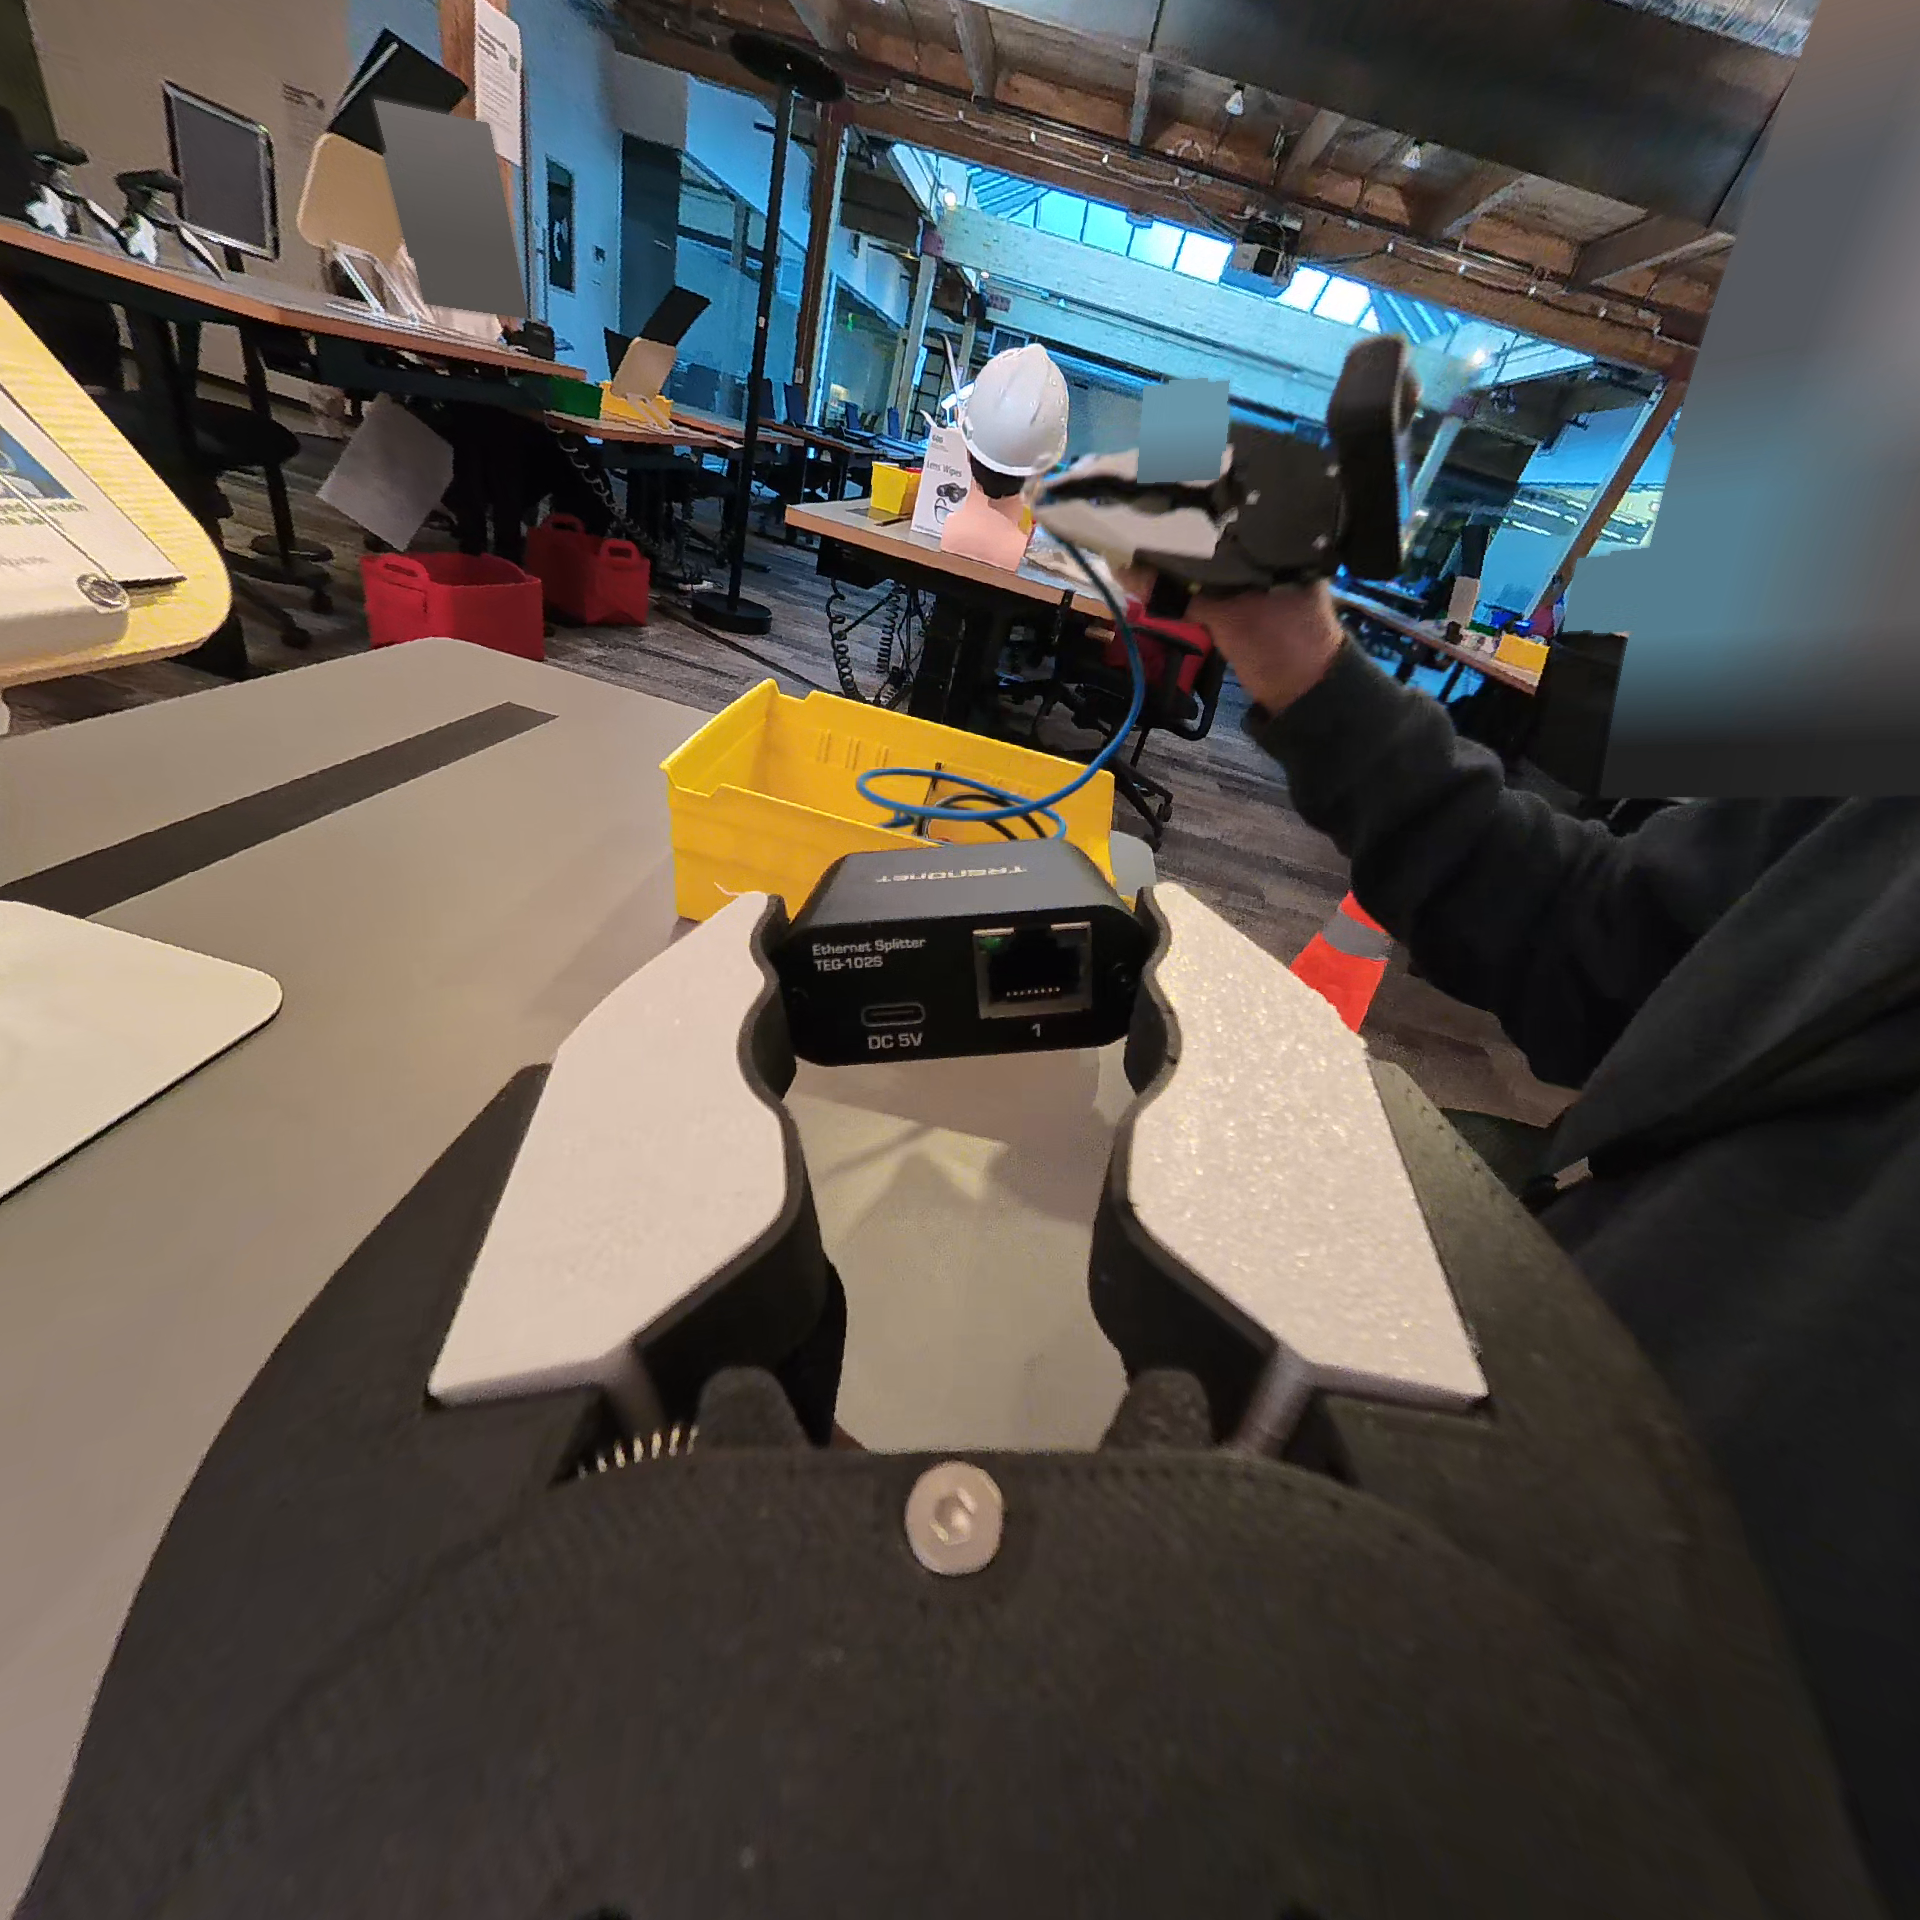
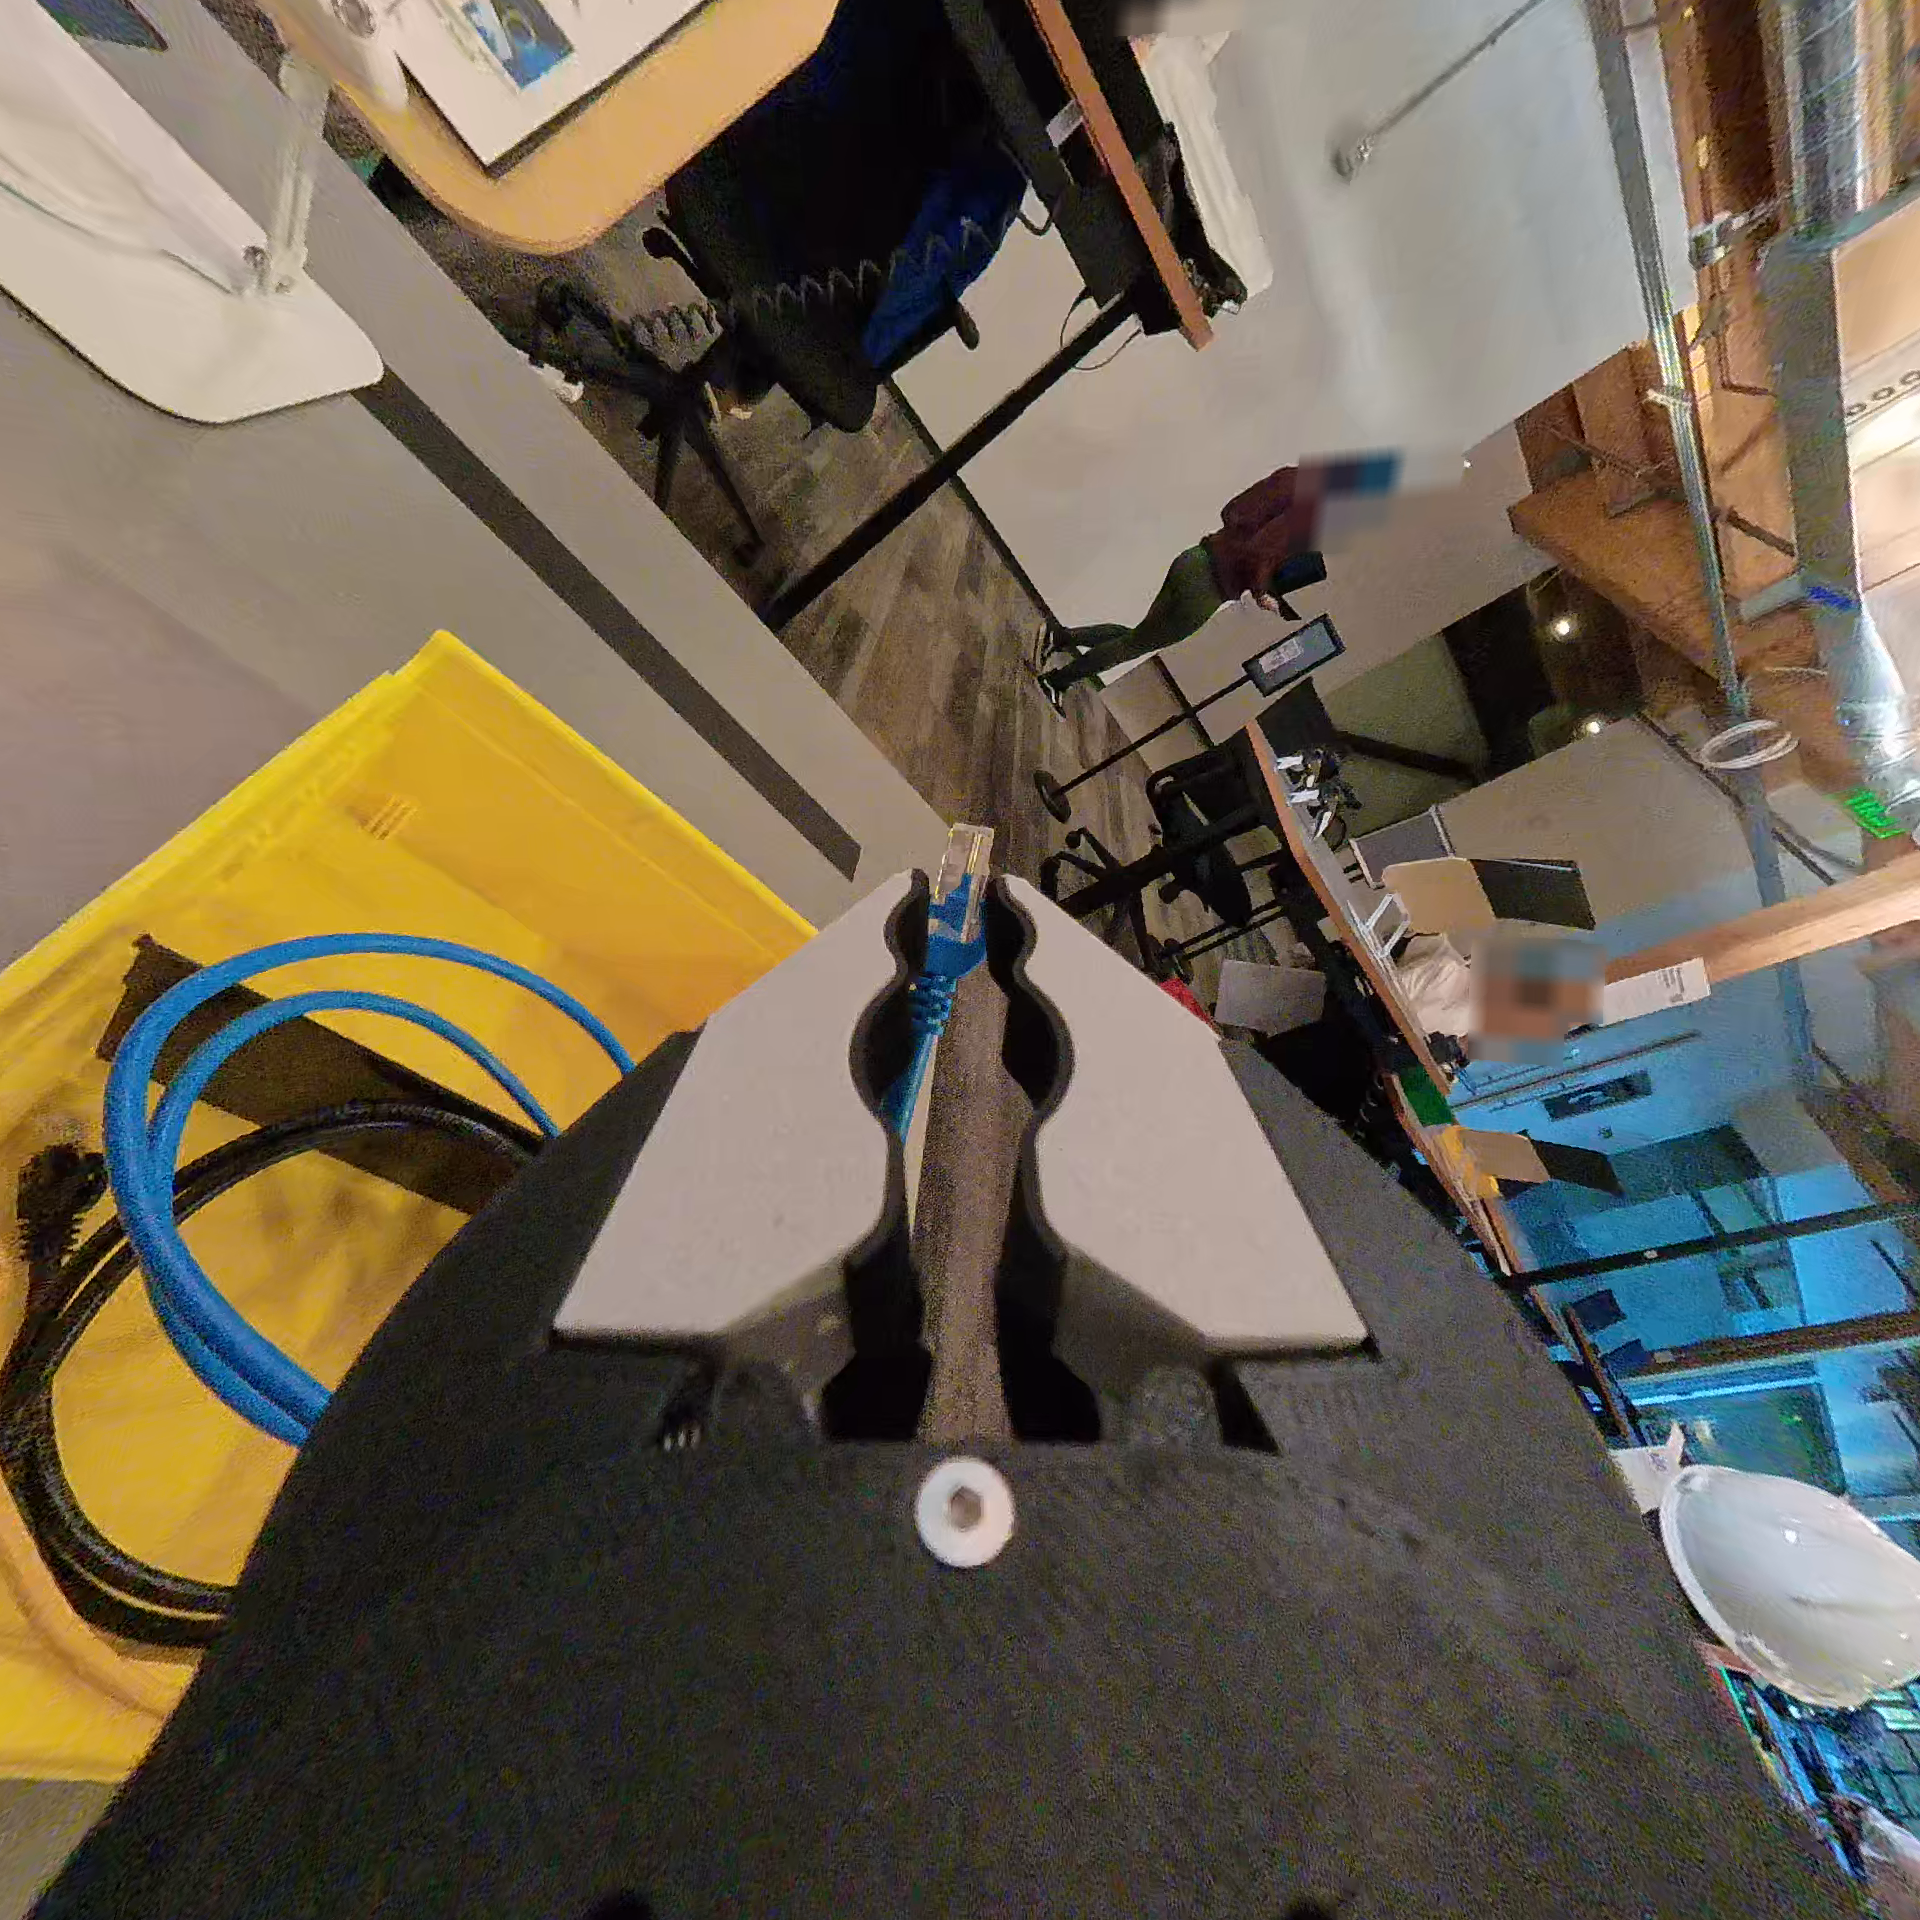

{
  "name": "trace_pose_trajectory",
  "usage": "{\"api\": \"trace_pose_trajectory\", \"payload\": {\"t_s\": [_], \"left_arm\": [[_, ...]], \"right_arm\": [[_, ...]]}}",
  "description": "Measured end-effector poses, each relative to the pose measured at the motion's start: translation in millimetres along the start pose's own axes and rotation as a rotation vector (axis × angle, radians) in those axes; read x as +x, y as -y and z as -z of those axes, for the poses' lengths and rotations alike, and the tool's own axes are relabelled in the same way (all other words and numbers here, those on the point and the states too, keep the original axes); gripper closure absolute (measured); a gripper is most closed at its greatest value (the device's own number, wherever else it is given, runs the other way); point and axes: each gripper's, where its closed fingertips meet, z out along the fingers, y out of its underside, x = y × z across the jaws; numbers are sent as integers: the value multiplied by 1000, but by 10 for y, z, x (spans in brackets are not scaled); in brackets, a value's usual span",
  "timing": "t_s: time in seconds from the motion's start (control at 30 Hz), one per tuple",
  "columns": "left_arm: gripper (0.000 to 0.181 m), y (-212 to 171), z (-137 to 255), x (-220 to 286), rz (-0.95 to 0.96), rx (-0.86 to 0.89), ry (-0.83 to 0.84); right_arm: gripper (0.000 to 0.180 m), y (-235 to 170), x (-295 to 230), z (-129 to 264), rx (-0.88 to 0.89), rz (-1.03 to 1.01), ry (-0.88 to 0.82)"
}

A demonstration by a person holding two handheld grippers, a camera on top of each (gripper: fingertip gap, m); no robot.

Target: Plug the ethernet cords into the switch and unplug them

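Now switch (image 1: 956,961) between left jaws.

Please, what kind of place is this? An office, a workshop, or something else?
Probably a shared workshop or lab in an open industrial hall. Rows of long desks with monitors fill the room, yellow bins hold parts and cables, and bare ducts run under a timber ceiling.

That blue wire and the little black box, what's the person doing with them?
A person holds a gripper in each hand. The left gripper clamps the black box, a small network switch, just above the grey table; its port is empty. The right gripper, raised in the air, pinches the blue cord by its plug. The rest of the cord trails into the yellow bin. Nothing is plugged in yet.
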Motion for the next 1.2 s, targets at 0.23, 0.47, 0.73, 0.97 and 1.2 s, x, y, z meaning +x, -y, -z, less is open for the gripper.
{"api": "trace_pose_trajectory", "payload": {"t_s": [0.23,0.47,0.73,0.97,1.2], "left_arm": [[119,-21,-13,12,-4,-12,-2],[119,-74,-45,36,-3,-29,-12],[119,-101,-74,42,-23,-49,-3],[119,-99,-128,61,-24,-57,-3],[119,-122,-225,169,-42,-76,-4]], "right_arm": [[169,-627,-757,-105,-84,-122,111],[163,-1267,-1395,-224,-290,-126,266],[127,-1103,-1216,16,-337,-185,364],[108,-407,-856,328,-209,-29,300],[113,1380,-1533,730,290,75,522]]}}
